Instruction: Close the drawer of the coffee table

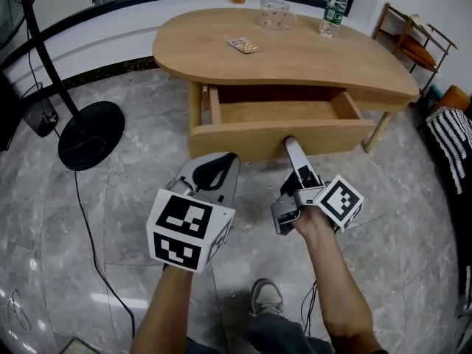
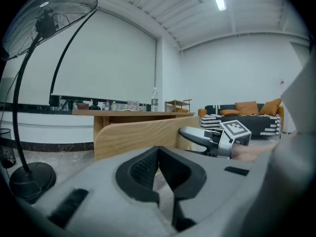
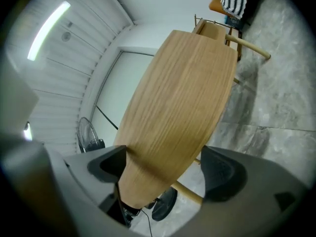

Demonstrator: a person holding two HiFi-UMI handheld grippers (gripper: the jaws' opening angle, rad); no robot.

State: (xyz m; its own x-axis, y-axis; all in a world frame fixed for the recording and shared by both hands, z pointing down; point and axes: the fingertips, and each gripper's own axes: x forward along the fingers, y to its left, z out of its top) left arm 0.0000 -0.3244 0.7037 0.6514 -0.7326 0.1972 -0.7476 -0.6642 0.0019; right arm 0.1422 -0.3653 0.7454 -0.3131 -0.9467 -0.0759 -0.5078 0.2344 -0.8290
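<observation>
the drawer [image 1: 284, 133] stands pulled well out of the table [image 1: 295, 50], its inside bare and its front panel facing the person, so the one real step of the task is not yet done. the panel lies right at the tips of the right gripper [image 1: 290, 143]: in the head view the tip meets the lower middle of the panel or stops just short of it (i cannot tell contact from here). in the right gripper view the fingers [image 3: 224, 174] stand wide apart, turned on their side, with the panel filling the space ahead of and between them. the pads do not press on it, so nothing is gripped. to me that reads as a setup for a push, not a pinch.

the left gripper [image 1: 227, 158] hangs to the left of the right one, a little farther back from the panel and apart from it. its fingers [image 2: 140, 169] are brought together at the tips with nothing between them, and the panel's rounded end shows beyond them in the left gripper view. it seems to have no part in the push.

what is left, as i judge it: press the panel straight in until it sits flush under the table's edge. the right tips are near the panel's middle, which should keep the drawer from skewing.

beyond the fingers, on the table top, a bottle [image 1: 334, 12], a cup [image 1: 274, 15] and a blister pack [image 1: 243, 45] sit clear of the drawer's path. a fan base [image 1: 91, 135] stands far left of the left fingers.
</observation>
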